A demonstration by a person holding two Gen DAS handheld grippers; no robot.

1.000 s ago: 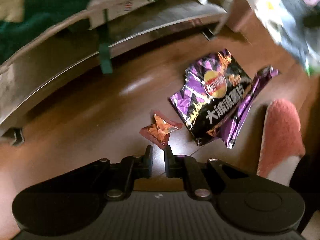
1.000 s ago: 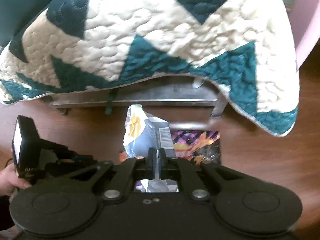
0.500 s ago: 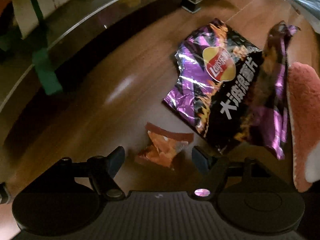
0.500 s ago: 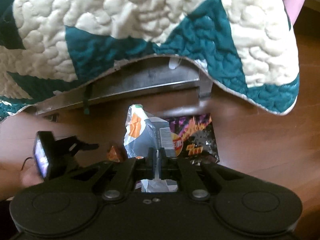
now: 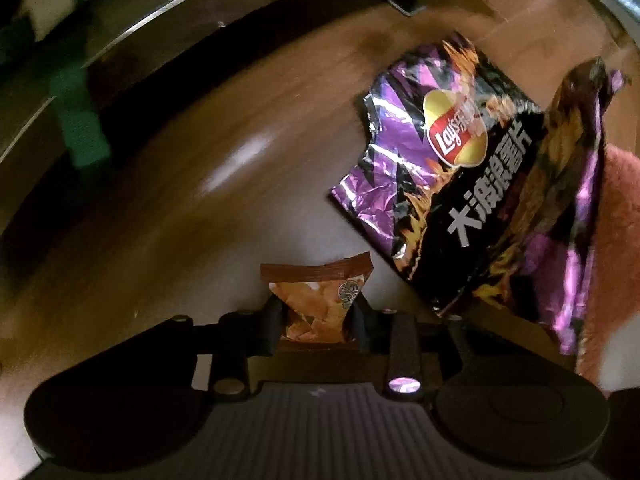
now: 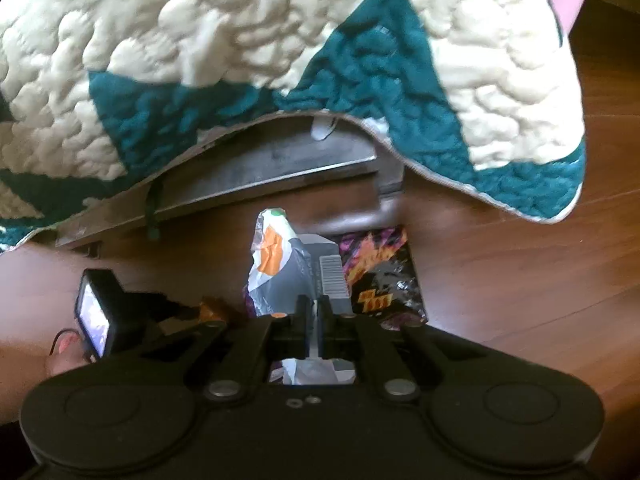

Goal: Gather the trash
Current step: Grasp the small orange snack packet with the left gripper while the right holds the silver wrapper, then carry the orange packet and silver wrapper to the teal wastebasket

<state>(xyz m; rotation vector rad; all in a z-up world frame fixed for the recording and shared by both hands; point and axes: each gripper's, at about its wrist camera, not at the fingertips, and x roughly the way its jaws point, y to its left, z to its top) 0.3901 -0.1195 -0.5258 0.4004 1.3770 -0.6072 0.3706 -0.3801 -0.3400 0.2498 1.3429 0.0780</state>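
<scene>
Step in hand: the small orange wrapper (image 5: 316, 300) on the floor (image 5: 192, 200) is being pinched by the left tool (image 5: 318, 320).
Left tool: the jaws are closing, with the wrapper between them and both pads at its sides.
Right tool (image 6: 313, 320): closed on a grey-and-orange foil bag (image 6: 288, 272), which is held above the floor.
Technique: the closing is best completed before any lift; the lift is best made straight up, since thin foil may slip from a shallow pinch.
Next trash: a purple chip bag (image 5: 460, 184) lies flat at 2 o'clock from the left tool, near the wrapper but apart from it.
Obstructions: a pink slipper (image 5: 616, 248) lies at 3 o'clock, partly under the chip bag; a bed frame (image 5: 132, 36) runs from 9 to 12 o'clock.
Overhang: a quilt (image 6: 280, 60) hangs over the frame in the right wrist view.
</scene>
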